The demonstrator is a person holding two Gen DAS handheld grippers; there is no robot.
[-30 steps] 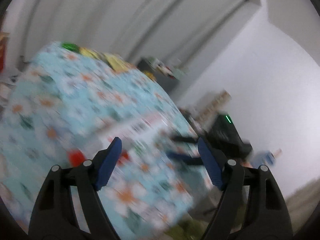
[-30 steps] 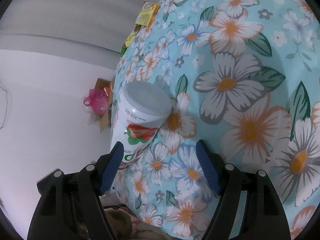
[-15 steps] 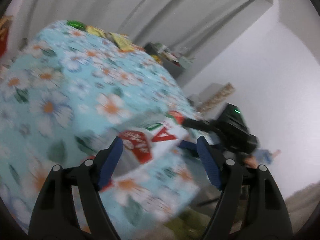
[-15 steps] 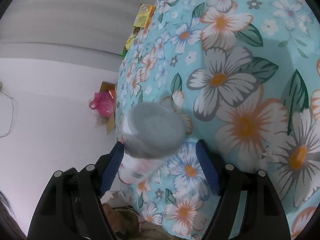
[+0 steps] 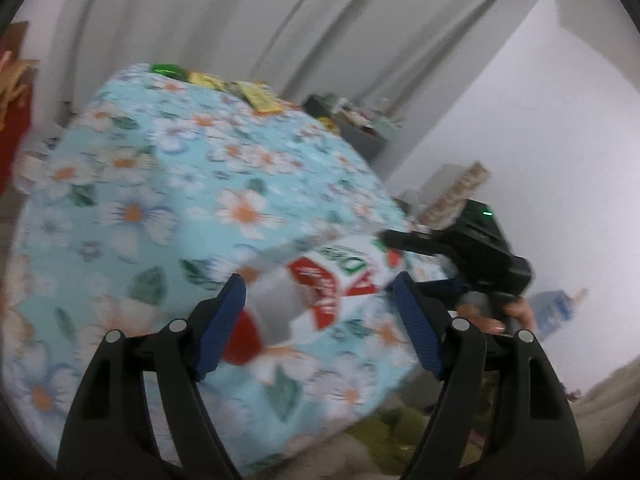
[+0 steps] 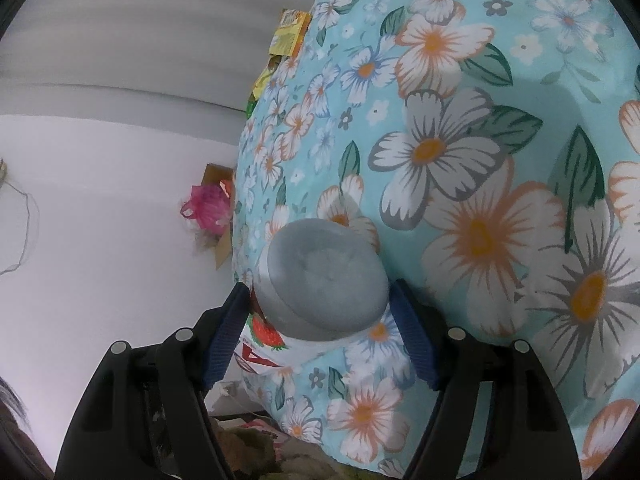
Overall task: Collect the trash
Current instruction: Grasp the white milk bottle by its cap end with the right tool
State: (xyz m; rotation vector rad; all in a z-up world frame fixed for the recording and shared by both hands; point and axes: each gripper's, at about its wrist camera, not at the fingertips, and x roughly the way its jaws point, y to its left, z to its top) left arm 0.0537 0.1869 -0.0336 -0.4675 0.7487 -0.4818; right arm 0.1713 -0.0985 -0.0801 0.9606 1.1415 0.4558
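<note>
A white drink bottle (image 6: 324, 276) with a grey end, a strawberry picture and a red-and-green label lies near the edge of the flowered tablecloth (image 6: 500, 140). My right gripper (image 6: 320, 286) has the bottle between its blue pads; the jaws are closing and both pads sit against its sides. In the left wrist view the bottle (image 5: 332, 280) is blurred, with the right gripper (image 5: 396, 260) reaching onto it from the right. My left gripper (image 5: 318, 280) is open just in front of the bottle, which shows in the gap between its fingers without touching them.
Yellow snack wrappers (image 5: 256, 96) and a green packet (image 5: 168, 69) lie at the table's far edge. A pink bag (image 6: 208, 208) sits in a cardboard box by the white wall. A grey cabinet (image 5: 352, 128) stands behind the table. A hand (image 5: 516, 312) holds the right gripper.
The bottle went from left of the right gripper's fingers to between them. The left gripper has drawn closer to the bottle, which now shows larger between its fingers.
</note>
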